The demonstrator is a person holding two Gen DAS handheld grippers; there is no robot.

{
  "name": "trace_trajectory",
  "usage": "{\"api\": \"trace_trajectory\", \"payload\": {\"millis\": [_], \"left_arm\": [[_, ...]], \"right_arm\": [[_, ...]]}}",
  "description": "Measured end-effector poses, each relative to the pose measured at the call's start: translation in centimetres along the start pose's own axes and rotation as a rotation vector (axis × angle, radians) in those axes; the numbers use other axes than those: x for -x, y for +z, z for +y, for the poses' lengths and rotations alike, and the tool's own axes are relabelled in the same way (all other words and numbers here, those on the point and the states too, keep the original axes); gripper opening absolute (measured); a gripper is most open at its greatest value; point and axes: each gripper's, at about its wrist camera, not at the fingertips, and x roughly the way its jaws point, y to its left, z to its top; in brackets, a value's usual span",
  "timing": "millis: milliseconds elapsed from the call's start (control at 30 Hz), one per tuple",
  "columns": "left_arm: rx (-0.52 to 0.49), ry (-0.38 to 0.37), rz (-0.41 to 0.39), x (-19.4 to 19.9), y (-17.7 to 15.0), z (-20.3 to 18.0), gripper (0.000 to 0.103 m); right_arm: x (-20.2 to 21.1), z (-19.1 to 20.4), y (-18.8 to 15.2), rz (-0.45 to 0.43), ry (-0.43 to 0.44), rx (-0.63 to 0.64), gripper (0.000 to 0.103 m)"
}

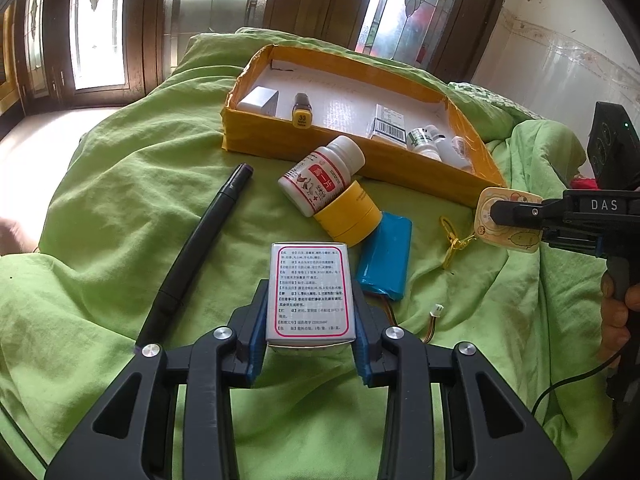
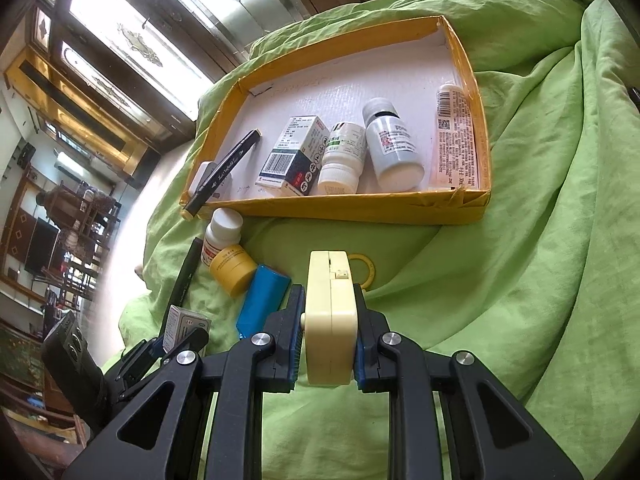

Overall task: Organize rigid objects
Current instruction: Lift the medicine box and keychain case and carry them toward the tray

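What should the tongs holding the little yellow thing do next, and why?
Probably carry it forward over the yellow tray and let go there. The right tongs are shut on the cream tag, already lifted off the green blanket, and the tray's white floor has bare space behind the bottles. The left tongs grip a small box, so that could follow.

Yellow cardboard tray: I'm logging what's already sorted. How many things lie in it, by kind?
Boxes: 2, white box, barcode-printed box
Bottles: 3, green-labelled white bottle, grey bottle, text-covered white bottle
Markers: 1, black yellow-capped marker pen
Total: 6
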Motion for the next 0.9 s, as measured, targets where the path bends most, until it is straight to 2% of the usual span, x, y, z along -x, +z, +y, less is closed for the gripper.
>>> {"api": "trace_trajectory", "payload": {"millis": [333,633,900], "left_arm": [[-0.006,0.021,0.020,-0.2,-0.3,-0.1,0.033],[-0.001,0.024,0.025,-0.2,-0.4,-0.1,0.033],[-0.003,0.020,0.009,0.6,1.4,-0.5,0.033]], "right_arm": [[0.5,-0.4,0.4,-0.021,0.016,-0.020,0.018],[1.5,-0.4,0.6,-0.073,0.013,-0.023,0.018],[3.0,0.0,1.4,-0.133,0.029,-0.025,0.018]]}}
